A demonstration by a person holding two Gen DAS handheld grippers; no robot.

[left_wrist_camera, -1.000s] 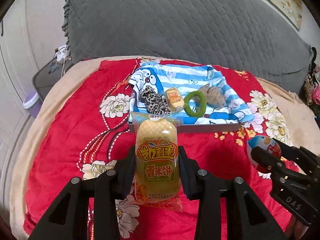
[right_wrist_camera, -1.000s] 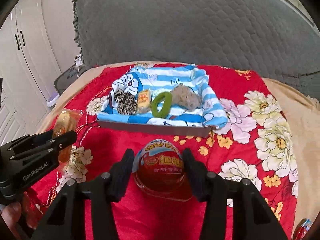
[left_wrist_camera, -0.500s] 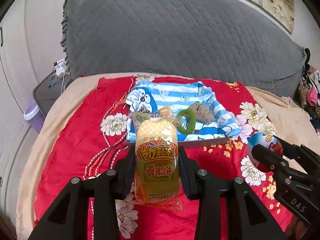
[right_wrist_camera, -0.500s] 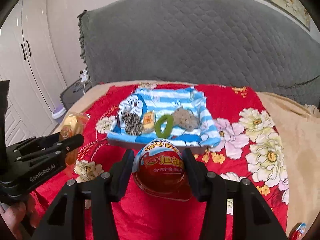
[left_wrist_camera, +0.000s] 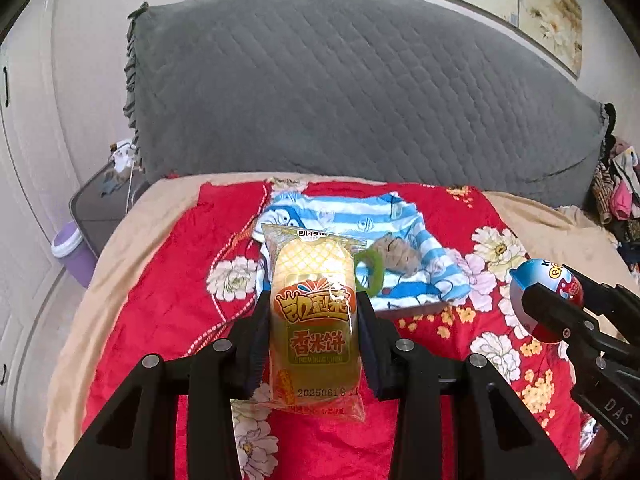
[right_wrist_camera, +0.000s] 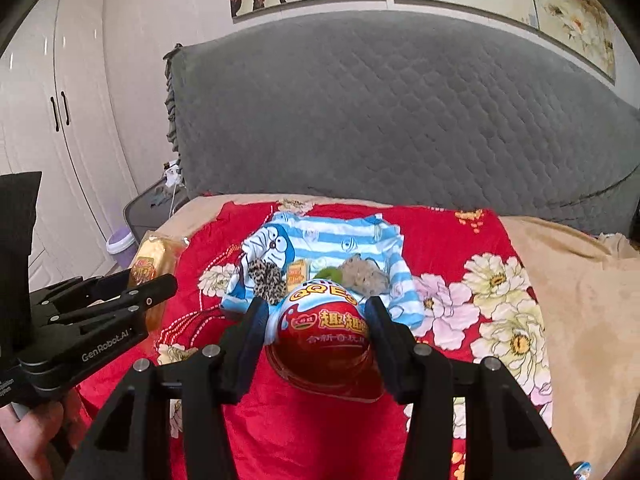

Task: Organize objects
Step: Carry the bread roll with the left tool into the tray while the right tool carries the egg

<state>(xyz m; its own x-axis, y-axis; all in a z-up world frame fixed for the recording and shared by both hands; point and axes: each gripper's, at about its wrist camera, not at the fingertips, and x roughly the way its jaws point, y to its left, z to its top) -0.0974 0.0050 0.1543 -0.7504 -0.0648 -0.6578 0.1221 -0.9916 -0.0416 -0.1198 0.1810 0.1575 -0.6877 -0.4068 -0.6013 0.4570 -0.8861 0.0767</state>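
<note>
Holding the rice cracker pack (left_wrist_camera: 314,320) clamped in my left gripper (left_wrist_camera: 314,332) and the toy egg (right_wrist_camera: 324,330) in my right gripper (right_wrist_camera: 320,332), both above the red blanket (left_wrist_camera: 168,288). Four items already lie in the striped tray (right_wrist_camera: 396,284); these two remain.
</note>
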